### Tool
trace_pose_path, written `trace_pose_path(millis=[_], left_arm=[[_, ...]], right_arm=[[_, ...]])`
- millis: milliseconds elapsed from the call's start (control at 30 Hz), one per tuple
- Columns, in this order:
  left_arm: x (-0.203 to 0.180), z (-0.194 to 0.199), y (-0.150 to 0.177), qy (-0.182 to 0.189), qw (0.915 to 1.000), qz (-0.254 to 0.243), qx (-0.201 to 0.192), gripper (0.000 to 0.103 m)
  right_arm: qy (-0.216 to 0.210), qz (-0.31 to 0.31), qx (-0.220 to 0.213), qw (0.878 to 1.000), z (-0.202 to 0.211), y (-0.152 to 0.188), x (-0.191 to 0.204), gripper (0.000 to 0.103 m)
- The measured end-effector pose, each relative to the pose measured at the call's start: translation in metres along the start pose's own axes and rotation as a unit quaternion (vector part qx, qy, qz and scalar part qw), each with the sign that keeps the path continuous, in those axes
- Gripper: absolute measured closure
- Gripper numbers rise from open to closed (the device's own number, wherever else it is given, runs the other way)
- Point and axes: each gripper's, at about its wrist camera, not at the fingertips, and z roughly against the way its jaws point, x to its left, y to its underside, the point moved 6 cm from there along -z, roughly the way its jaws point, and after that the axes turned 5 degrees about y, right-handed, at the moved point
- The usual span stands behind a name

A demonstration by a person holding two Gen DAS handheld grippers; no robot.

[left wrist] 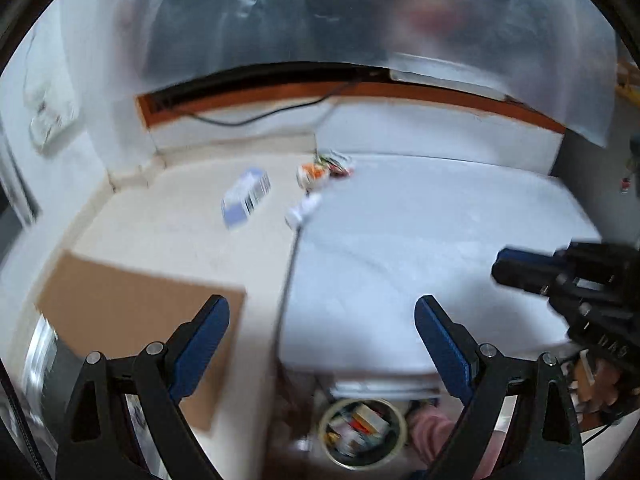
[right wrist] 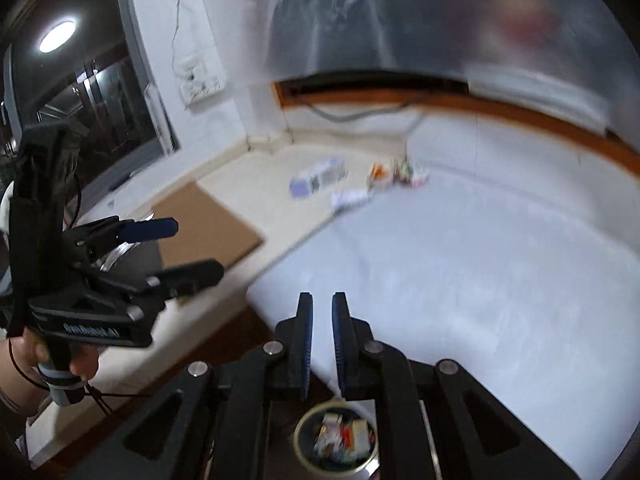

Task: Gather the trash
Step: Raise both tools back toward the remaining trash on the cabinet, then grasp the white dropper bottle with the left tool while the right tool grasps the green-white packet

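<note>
Trash lies at the far end of the ledge beside the bed: a blue and white packet [left wrist: 245, 197] [right wrist: 316, 179], a white crumpled piece [left wrist: 303, 208] [right wrist: 349, 198], and orange and red wrappers [left wrist: 323, 169] [right wrist: 396, 172]. A round bin [left wrist: 363, 434] [right wrist: 337, 436] with trash in it stands on the floor below both grippers. My left gripper [left wrist: 322, 316] [right wrist: 196, 250] is open and empty. My right gripper [right wrist: 321, 308] [left wrist: 500, 266] has its jaws nearly together with nothing between them.
A white mattress [left wrist: 420, 240] [right wrist: 460, 272] fills the right side. A brown cardboard sheet [left wrist: 132, 312] [right wrist: 204, 220] lies on the cream ledge at left. A clear plastic sheet [left wrist: 360, 12] hangs behind. A dark window [right wrist: 92, 92] is at left.
</note>
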Motion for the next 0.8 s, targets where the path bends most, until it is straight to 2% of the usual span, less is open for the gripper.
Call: trace_pose_path(millis=[100, 233, 400, 600, 700, 800], left_arm=[[0.008, -0.032, -0.020, -0.004, 0.9998, -0.009, 0.015, 0.010], [0.023, -0.085, -0.047, 0.003, 0.9989, 0.005, 0.046, 0.016], [0.039, -0.144, -0.066, -0.011, 0.9976, 0.013, 0.068, 0.022], [0.039, -0.198, -0.078, -0.006, 0.9940, 0.018, 0.108, 0.035], [0.036, -0.210, -0.079, 0.001, 0.9929, 0.013, 0.118, 0.045], [0.032, -0.220, -0.077, 0.002, 0.9918, 0.006, 0.128, 0.056]], right_arm=[[0.011, 0.015, 0.002, 1.000, -0.030, -0.032, -0.015, 0.092], [0.018, 0.017, 0.015, 1.000, -0.072, -0.061, -0.042, 0.080], [0.028, 0.001, 0.029, 0.999, -0.120, -0.084, -0.074, 0.079], [0.032, -0.016, 0.053, 0.998, -0.168, -0.098, -0.101, 0.079], [0.036, 0.002, 0.053, 0.998, -0.183, -0.103, -0.101, 0.079], [0.047, 0.033, 0.056, 0.997, -0.199, -0.107, -0.097, 0.074]])
